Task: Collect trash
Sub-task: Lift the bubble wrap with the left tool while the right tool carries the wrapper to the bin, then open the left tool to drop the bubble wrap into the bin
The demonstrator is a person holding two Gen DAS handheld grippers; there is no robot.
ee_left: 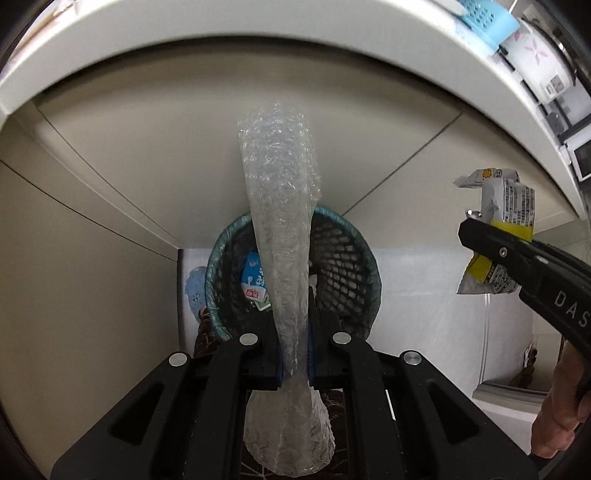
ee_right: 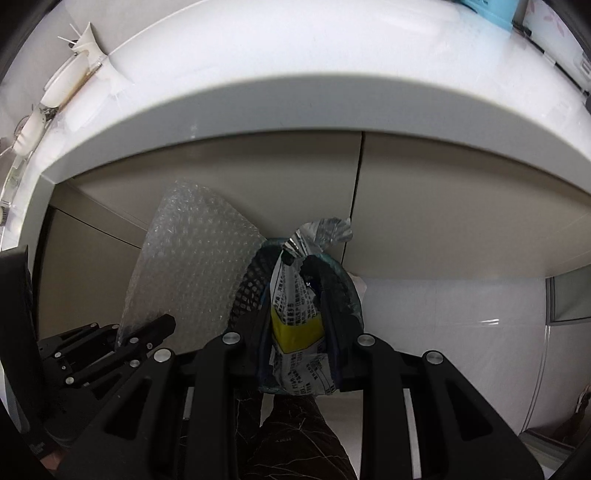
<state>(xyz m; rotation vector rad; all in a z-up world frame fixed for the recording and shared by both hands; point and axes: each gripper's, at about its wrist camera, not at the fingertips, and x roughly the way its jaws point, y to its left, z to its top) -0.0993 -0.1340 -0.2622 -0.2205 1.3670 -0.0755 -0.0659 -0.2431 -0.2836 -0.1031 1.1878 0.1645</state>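
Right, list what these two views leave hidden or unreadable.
- Bin contents: in the left wrist view the bubble wrap covers the middle; only a blue carton shows.
- Bin in the right wrist view: mostly behind the snack wrapper.
- Wrapper print: too small to read in either view.
- Countertop items: cut off by the frame edge.
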